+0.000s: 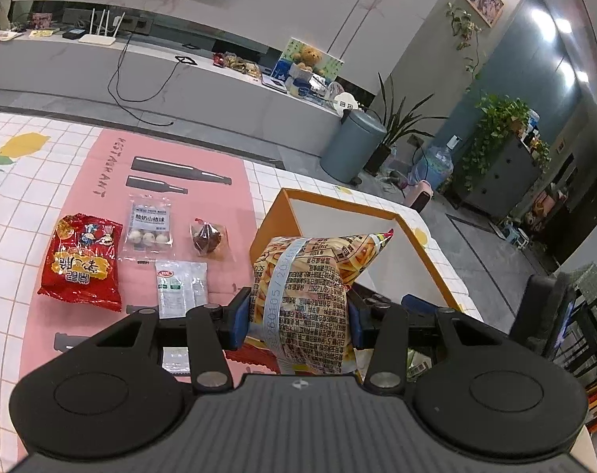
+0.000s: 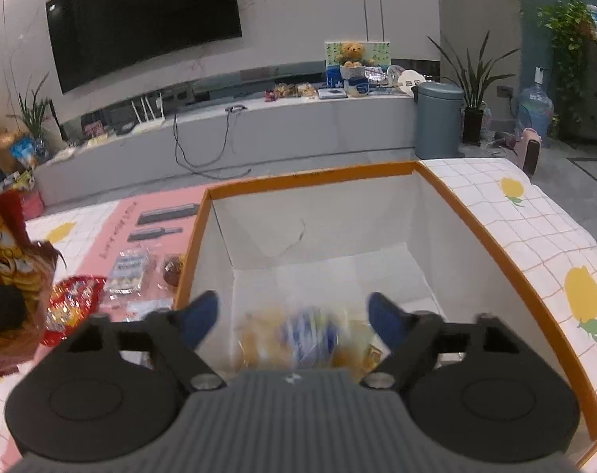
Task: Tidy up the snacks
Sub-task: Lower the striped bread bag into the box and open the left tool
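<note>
A table covered in a white grid-patterned cloth with yellow lemon prints [image 2: 535, 236] stands in a living room, with a pink printed placemat [image 1: 101, 181] laid on top. Beside the mat sits an orange-rimmed cardboard box with white inner walls [image 2: 476, 220].

The left gripper [image 1: 298, 315] is clenched on a yellow plastic bag of fry-shaped snacks printed with dark text [image 1: 302, 287], held above the table at the near-left corner of the box. The right gripper [image 2: 292, 317] hangs over the box with its blue-padded fingers spread apart, grasping nothing; between them, down in the box, lies a blurred yellow and blue snack packet [image 2: 302, 335].

On the pink mat lie a red crinkly snack bag [image 1: 81, 262], a clear packet of white round balls [image 1: 148, 228], a small clear wrapper holding a dark brown sweet [image 1: 208, 238] and a white sachet with a green label [image 1: 180, 287], all close together but apart from the box
</note>
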### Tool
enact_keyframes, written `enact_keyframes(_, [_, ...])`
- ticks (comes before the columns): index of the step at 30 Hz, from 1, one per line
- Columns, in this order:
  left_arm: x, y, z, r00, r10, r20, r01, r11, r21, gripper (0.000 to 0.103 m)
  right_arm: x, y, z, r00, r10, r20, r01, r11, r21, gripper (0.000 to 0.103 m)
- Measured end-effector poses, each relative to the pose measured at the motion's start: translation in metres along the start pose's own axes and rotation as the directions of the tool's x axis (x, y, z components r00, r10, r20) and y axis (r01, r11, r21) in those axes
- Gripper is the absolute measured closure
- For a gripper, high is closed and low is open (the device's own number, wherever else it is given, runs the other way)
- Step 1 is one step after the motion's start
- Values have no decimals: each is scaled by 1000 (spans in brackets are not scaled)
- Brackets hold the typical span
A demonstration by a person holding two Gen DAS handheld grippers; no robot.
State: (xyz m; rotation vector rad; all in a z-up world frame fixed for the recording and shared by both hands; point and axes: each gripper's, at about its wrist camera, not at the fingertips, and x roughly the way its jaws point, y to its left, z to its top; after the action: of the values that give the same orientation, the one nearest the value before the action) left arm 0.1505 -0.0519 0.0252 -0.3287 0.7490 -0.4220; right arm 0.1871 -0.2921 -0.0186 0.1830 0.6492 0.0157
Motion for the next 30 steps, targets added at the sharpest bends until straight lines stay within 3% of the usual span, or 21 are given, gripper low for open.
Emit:
enact_keyframes(4, [0,-3,-1,1000,0,-2,0,1000,7,50,-7,-7,4,1000,10,20,-11,999,37,20])
enact_keyframes(6, [1,-4,-1,1000,0,-4,0,1000,7,50,-10,-10,5,1000,10,22,-10,999,36,31])
enact_keyframes(8, [3,-5,-2,1000,2,-8,-2,1000,11,50,-11,-14,7,1000,21,-1,-21,1000,23,61])
enact_keyframes(11, [5,-7,-3,1000,4,-16,-4,1000,18,50,-8,-14,6,997,42,-67,-42,999,-8,81])
enact_keyframes(16, [8,-11,-6,1000,3,-25,-2,999,34,50,-9,-12,1,994,49,-96,-51,999,-17,82])
enact_keyframes(20, [7,-20,-12,999,18,-34,-15,996,84,50,-28,-26,5,997,55,-45,-53,997,51,82])
enact_keyframes(30, [-9,-56,-31,999,46,-18,-42,983,179,50,-86,-77,2,996,-48,76,35,986,163,80])
